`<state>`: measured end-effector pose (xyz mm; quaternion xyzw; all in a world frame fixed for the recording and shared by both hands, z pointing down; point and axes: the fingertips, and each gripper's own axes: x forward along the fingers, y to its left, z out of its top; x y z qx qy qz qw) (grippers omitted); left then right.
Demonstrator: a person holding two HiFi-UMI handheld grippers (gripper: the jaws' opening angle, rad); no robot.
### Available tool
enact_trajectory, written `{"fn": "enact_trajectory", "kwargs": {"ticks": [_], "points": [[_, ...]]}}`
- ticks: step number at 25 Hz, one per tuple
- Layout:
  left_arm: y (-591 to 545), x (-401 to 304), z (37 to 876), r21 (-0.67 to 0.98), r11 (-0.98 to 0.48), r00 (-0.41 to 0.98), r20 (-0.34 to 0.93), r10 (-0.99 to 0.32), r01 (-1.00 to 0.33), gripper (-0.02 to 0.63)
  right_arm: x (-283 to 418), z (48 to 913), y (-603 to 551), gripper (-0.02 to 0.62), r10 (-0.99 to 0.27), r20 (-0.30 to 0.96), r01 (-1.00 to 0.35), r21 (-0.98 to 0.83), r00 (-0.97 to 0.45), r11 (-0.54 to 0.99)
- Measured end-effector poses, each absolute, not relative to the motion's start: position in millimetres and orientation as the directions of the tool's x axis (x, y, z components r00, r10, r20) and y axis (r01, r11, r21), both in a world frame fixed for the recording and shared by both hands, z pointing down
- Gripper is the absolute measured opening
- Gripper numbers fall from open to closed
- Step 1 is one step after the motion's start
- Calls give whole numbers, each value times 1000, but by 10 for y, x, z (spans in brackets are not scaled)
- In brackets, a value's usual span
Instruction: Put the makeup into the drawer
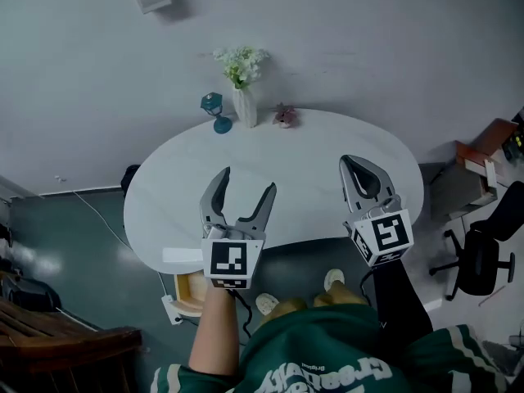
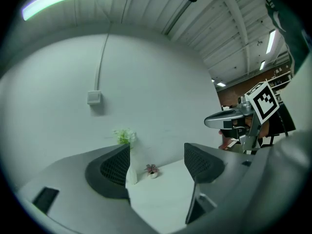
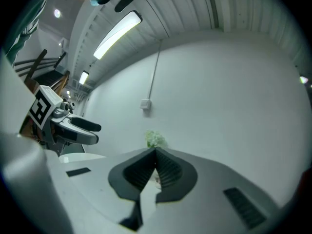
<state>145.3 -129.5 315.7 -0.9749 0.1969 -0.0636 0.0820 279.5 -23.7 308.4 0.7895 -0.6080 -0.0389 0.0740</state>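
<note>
In the head view we are holding the left gripper [image 1: 248, 180] wide open and empty over the table [image 1: 327, 150], on our side of the vase [image 1: 244, 105]. The right gripper [image 1: 359, 164] is pressing shut on nothing.

We are judging the pink item [image 1: 284, 116] just right of the vase to be the likeliest makeup, so the open jaws should be lining up square on it. No drawer is plainly showing.

In the left gripper view the spread jaws are framing the pink item and half covering the vase.

In the right gripper view the closed jaws are hiding everything below the flowers.
</note>
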Motion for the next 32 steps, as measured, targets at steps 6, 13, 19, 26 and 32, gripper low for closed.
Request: {"fn": "enact_trajectory", "kwargs": {"ticks": [6,13,19,26,32], "points": [[-732,2487,3230,-166,-944,948,91,-304,-286,350,3719,3194,461,5,-939,49,-929,171,340,-327],[27,3542,3467,-150,-975,976,123,-180,-161,348,4597,3274,1235,5,-903,61,-895,180,425,-409],[635,4218,3543,-173,-984,989,134,-66,-42,350,5089,3290,1815,5,-869,62,-863,173,491,-475],[1208,4654,4042,-87,-974,935,309,175,211,344,5345,3425,2235,5,-844,86,-844,155,529,-514],[1810,4804,5105,-85,-780,624,657,424,620,345,5512,3576,2769,5,-799,111,-805,137,591,-577]]}}
